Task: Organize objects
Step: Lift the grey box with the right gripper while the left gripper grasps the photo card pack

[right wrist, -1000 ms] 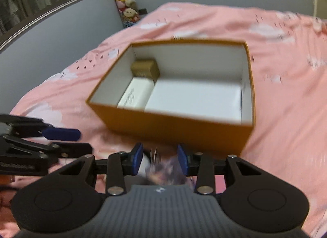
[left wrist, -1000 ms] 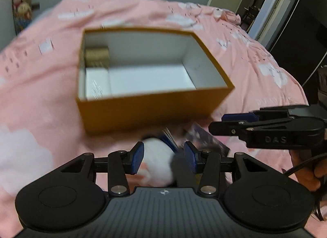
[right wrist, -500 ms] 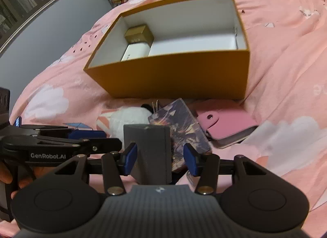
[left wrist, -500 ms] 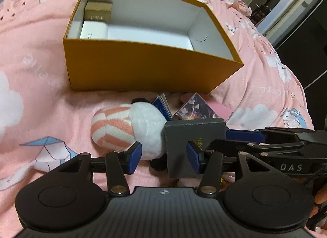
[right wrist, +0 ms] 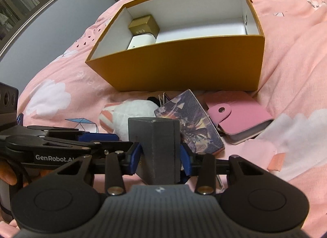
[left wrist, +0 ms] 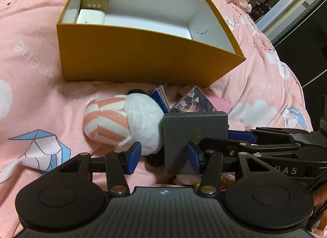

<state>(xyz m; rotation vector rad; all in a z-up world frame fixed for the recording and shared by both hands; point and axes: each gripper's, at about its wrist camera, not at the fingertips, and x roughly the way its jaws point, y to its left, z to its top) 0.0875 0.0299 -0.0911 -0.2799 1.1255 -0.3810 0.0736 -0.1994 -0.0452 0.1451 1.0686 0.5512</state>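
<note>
A small dark grey box [right wrist: 155,146] stands on the pink bedspread in front of an open orange box [left wrist: 143,62]. My right gripper [right wrist: 160,157] has its jaws closing on the grey box, and both blue pads touch its sides. My left gripper [left wrist: 163,157] is open just left of it, over the edge of a pink-and-white striped plush toy [left wrist: 122,123]; its right pad overlaps the grey box [left wrist: 194,127] without gripping it. Inside the orange box [right wrist: 184,68], at the far left end, lie a gold box [right wrist: 143,25] and a white box [right wrist: 141,41].
A patterned card pack [right wrist: 190,123] and a pink snap wallet [right wrist: 241,119] lie right of the grey box, with blue cards [left wrist: 159,99] behind the toy. Most of the orange box's white floor is bare. A person's hand shows at the left edge [right wrist: 8,174].
Both grippers have sunk from above the orange box to the objects in front of it. The right jaws have closed in around the grey box. The left jaws have opened a little wider.
</note>
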